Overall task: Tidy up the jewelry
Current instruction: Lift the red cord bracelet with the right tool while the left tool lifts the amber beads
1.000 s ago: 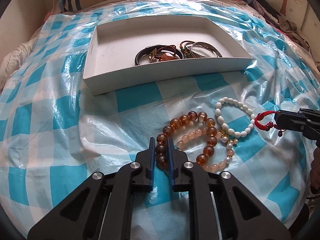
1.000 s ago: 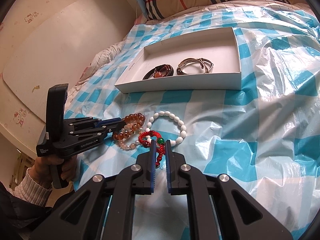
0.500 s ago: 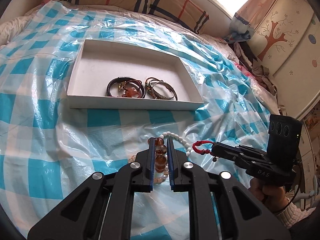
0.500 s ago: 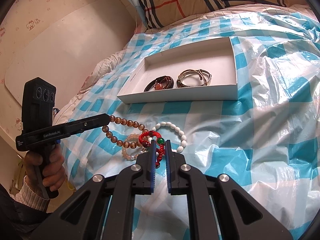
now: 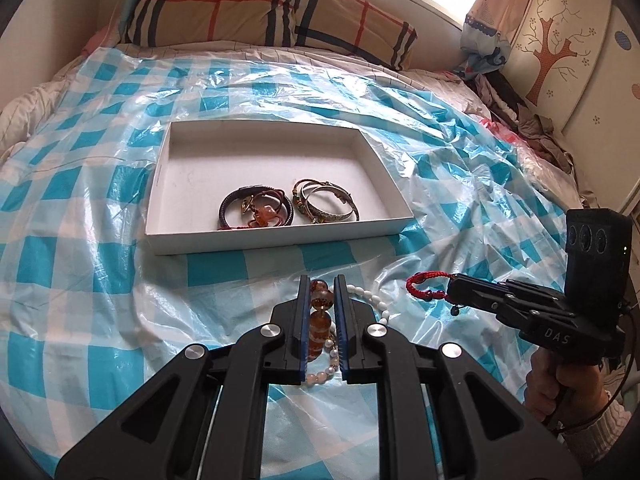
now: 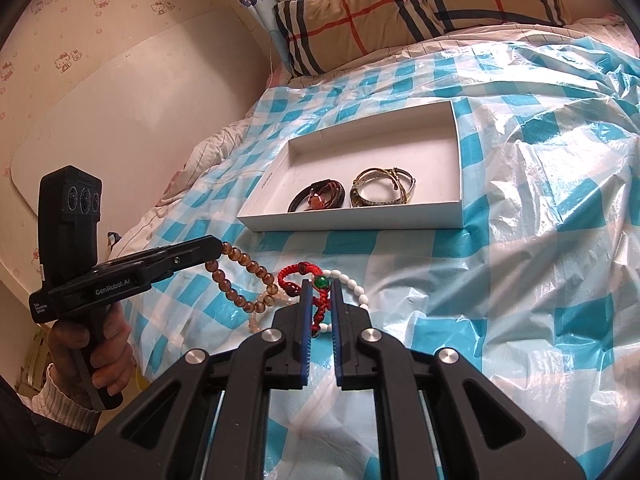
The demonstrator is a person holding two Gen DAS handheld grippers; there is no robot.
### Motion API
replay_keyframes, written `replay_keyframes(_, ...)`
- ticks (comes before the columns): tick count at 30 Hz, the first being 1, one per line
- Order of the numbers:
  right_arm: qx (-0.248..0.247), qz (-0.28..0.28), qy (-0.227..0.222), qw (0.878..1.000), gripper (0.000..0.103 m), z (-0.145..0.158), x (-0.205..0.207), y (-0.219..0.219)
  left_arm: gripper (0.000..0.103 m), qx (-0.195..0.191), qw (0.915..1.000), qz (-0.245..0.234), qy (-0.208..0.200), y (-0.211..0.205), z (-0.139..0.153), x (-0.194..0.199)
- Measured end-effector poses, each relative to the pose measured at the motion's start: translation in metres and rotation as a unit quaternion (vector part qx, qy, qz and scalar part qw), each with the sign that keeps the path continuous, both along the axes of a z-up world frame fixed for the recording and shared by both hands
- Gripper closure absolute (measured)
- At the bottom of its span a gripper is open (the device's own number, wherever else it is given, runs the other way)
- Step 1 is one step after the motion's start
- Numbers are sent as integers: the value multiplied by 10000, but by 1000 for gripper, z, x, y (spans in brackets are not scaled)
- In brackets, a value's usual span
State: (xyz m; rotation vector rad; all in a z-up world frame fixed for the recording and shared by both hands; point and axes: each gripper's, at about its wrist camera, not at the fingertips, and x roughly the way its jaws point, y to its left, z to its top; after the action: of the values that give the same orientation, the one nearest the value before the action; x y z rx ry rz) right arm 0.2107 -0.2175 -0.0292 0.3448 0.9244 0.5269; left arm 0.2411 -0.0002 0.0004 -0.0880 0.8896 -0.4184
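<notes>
My left gripper (image 5: 322,280) is shut on an amber bead bracelet (image 5: 321,300), which hangs above the bed; it also shows in the right wrist view (image 6: 240,280). My right gripper (image 6: 320,285) is shut on a red cord bracelet (image 6: 298,276) with a green bead, also seen in the left wrist view (image 5: 424,285). A white bead bracelet (image 6: 354,286) and a pale pink bead bracelet (image 5: 320,376) lie on the sheet below. A white tray (image 5: 280,236) ahead holds dark leather bracelets (image 5: 256,210) and metal bangles (image 5: 326,204).
A blue-and-white checked plastic sheet (image 5: 80,280) covers the bed. A plaid pillow (image 5: 260,8) lies at the head. A wall (image 6: 100,100) runs along the left side, a cabinet (image 5: 568,40) and clothes at the right.
Both grippers have risen from the sheet with their bracelets. The amber bracelet went from lying on the bed to hanging from my left gripper.
</notes>
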Motion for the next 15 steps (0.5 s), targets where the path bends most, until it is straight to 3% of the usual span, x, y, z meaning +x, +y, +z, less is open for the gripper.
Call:
replay_keyframes(7,9,-24,-109,9999,93,11,-2,-2,92,305,9991,-15,-309,-10,18,-7)
replay_keyframes(15,27,-31,-112,9999,93,10,0,1,92,460,9981,-18,-414,-16,20,-8)
